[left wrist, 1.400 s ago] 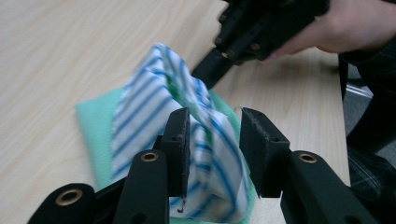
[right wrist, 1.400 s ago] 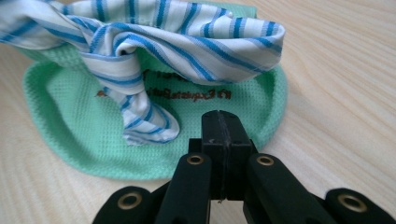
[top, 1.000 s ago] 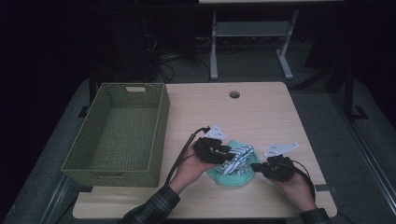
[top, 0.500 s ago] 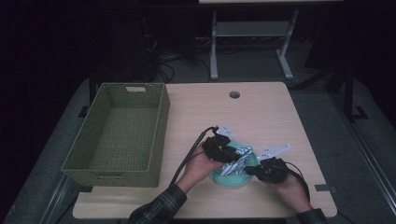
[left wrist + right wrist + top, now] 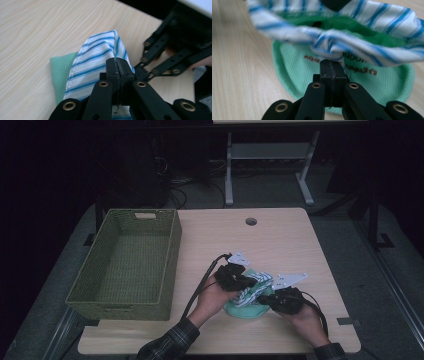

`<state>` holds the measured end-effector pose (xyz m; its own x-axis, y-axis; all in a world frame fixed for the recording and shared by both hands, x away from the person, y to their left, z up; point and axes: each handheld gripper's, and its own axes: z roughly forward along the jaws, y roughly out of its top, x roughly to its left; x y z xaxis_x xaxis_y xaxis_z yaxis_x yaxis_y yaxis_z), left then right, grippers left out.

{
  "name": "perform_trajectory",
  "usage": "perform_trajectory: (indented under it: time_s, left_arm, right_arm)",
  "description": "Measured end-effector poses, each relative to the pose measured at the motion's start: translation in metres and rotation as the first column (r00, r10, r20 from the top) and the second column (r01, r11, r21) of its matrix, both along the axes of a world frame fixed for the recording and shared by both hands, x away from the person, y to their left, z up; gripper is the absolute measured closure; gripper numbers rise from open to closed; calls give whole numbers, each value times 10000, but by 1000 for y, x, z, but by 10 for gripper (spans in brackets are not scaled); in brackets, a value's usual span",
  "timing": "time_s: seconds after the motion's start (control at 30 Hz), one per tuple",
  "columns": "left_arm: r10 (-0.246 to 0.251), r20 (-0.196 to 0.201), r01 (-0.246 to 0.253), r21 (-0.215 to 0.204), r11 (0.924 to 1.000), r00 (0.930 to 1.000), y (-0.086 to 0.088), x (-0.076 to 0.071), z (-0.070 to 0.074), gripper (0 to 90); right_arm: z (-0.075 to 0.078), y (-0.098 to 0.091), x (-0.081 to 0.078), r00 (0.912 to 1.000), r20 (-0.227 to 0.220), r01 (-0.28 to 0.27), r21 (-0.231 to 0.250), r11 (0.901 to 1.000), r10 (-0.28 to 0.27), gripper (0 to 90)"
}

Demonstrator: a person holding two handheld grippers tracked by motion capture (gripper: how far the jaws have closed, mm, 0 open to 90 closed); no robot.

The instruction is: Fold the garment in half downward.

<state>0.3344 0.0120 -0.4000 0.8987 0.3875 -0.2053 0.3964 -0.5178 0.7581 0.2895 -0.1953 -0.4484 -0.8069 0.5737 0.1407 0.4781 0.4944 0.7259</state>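
Observation:
A white cloth with blue stripes (image 5: 252, 287) lies bunched over a green mesh cloth (image 5: 245, 310) near the table's front edge. My left gripper (image 5: 249, 283) has just been closing and is now shut on a fold of the striped cloth (image 5: 97, 60), which stands up ahead of the jaws, with the green cloth (image 5: 60, 72) beneath it. My right gripper (image 5: 263, 298) is shut on another bunched edge of the striped cloth (image 5: 332, 47), just above the green cloth (image 5: 294, 70), which bears brown lettering. The two grippers sit close together, facing each other across the cloth.
A green woven basket (image 5: 167, 255) stands empty on the left of the wooden table (image 5: 280, 240). A round cable hole (image 5: 251, 221) lies at the table's far side. Cables trail from both grippers. A metal stand (image 5: 270, 165) is on the floor beyond.
My left gripper has moved right and nearer over the cloth and shut on the striped fold. My right gripper has shifted slightly left, still holding the cloth, which is now more bunched.

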Motion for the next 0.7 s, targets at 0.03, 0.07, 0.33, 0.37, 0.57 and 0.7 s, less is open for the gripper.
perform_trajectory:
  time_s: [0.03, 0.07, 0.33, 0.37, 0.57, 0.7]
  left_arm:
    - [-80, 38, 80, -15, 10000, 10000, -2, -1, -1, 888]
    - [-155, -13, 155, -6, 9999, 9999, -4, -2, -2, 888]
    - [-373, -223, 375, 61, 9993, 9991, -15, -5, -16, 887]
    - [-422, -233, 424, 84, 9991, 9988, -16, -5, -18, 887]
    - [-615, -353, 626, 319, 9975, 9975, -23, -8, -31, 887]
    - [-749, -582, 783, 590, 9952, 9955, -30, -10, -42, 887]
  right_arm:
    - [0, -1, 1, 10000, 94, 28, 75, 10000, -29, 896]
    - [1, -2, 1, 9999, 75, 139, 141, 9998, -140, 896]
    - [-5, -22, 8, 9951, 75, 988, -358, 9945, -986, 893]
    - [-6, -26, 9, 9939, 42, 1106, -543, 9924, -1106, 893]
    - [-5, -54, 16, 9787, 160, 2054, -558, 9771, -2048, 894]
    - [-4, -61, 18, 9738, 231, 2272, -488, 9726, -2263, 894]
